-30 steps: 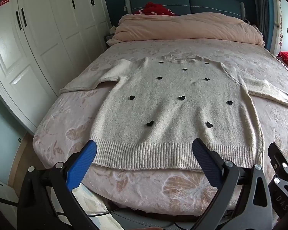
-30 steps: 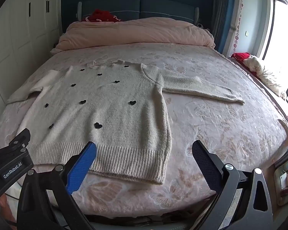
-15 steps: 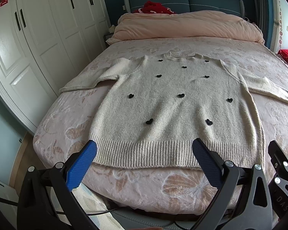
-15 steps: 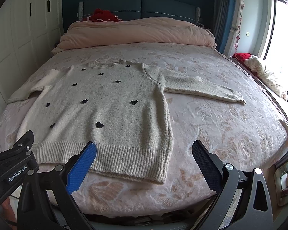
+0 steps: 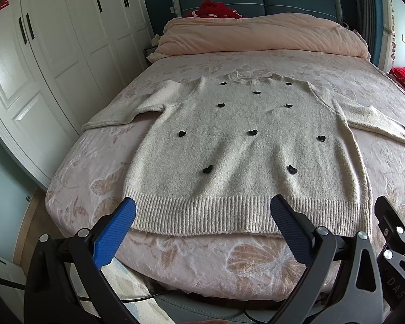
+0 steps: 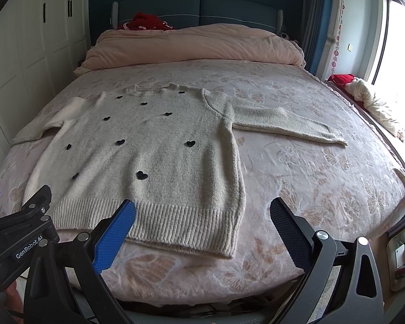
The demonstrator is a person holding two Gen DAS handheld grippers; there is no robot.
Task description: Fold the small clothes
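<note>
A cream knitted sweater [image 5: 243, 145] with small black hearts lies flat, front up, on the bed, sleeves spread to both sides, ribbed hem toward me. It also shows in the right wrist view [image 6: 154, 156]. My left gripper [image 5: 202, 210] is open and empty, hovering just before the hem, its blue pads spanning the hem's left and middle. My right gripper [image 6: 202, 210] is open and empty, just before the hem's right corner. The left gripper's body [image 6: 21, 232] shows at the lower left of the right wrist view.
The bed [image 5: 175, 256] has a pink butterfly-print cover. A rolled pink duvet [image 5: 256, 35] lies at the headboard with a red item [image 5: 213, 6] behind. White wardrobe doors [image 5: 54, 54] stand left. Clothes [image 6: 370, 100] are piled by the window at right.
Both grippers have drifted slightly up and forward toward the hem, so the sweater sits a little lower and nearer in view. Both stay open. The sweater has not moved.
</note>
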